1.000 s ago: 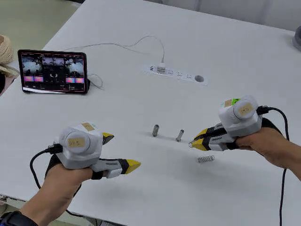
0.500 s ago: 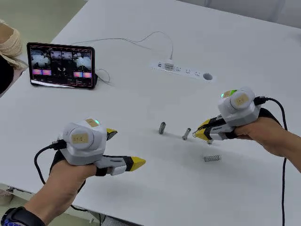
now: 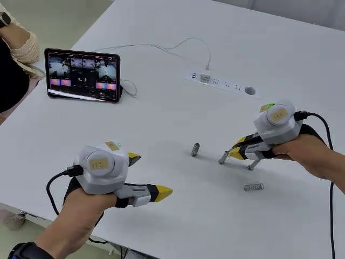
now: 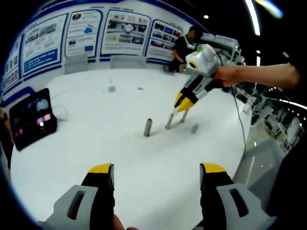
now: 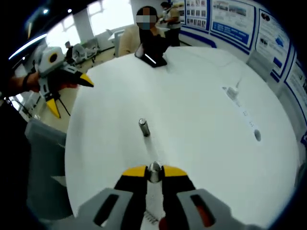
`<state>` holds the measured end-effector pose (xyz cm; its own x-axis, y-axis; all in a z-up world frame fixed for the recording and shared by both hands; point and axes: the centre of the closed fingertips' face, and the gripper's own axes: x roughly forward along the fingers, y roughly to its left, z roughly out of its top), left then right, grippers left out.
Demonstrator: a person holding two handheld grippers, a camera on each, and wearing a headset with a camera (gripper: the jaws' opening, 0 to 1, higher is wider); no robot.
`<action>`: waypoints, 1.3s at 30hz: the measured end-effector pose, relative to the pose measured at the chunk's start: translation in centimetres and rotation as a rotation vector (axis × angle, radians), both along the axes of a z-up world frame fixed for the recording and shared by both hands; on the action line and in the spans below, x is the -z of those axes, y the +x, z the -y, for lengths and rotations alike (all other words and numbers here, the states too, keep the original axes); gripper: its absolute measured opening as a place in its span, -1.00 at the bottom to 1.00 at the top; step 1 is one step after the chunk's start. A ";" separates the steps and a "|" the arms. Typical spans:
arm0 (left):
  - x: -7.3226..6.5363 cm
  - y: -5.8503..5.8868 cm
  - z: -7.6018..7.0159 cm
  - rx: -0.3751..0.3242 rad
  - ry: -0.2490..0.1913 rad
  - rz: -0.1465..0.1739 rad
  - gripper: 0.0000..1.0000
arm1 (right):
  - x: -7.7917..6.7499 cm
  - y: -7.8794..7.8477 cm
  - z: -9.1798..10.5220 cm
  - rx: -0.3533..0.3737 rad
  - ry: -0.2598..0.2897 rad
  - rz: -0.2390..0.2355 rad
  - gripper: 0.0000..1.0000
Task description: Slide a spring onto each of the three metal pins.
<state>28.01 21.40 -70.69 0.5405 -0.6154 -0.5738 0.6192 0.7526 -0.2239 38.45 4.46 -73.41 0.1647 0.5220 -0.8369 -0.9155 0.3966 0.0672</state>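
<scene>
In the head view, the left gripper is held low over the white table with its jaws spread wide and nothing between them. The right gripper is seen with its jaws clenched at the top of the middle pin. A sprung pin, already wearing its coil, stands to the left, apart from the middle one. A third pin is seen under the right gripper's body, and a loose spring lies flat nearby. A tablet and a power strip are placed farther back. In the left gripper view, the released jaws are seen far apart, with the sprung pin, middle pin and loose spring ahead, the right gripper bearing on the middle pin. In the right gripper view, the jaws are nipped on a held spring, whose small round metal end is seen, and the sprung pin is seen beyond.
</scene>
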 end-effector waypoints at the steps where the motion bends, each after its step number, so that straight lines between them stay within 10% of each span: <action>1: 0.1 0.0 0.0 -0.001 -0.001 -0.002 0.47 | 0.0 0.0 -0.1 -0.003 -0.002 0.001 -0.75; 39: 0.1 -0.7 0.5 0.006 -0.006 -0.009 0.45 | 1.7 0.6 -1.5 -0.044 -0.046 -0.018 -0.74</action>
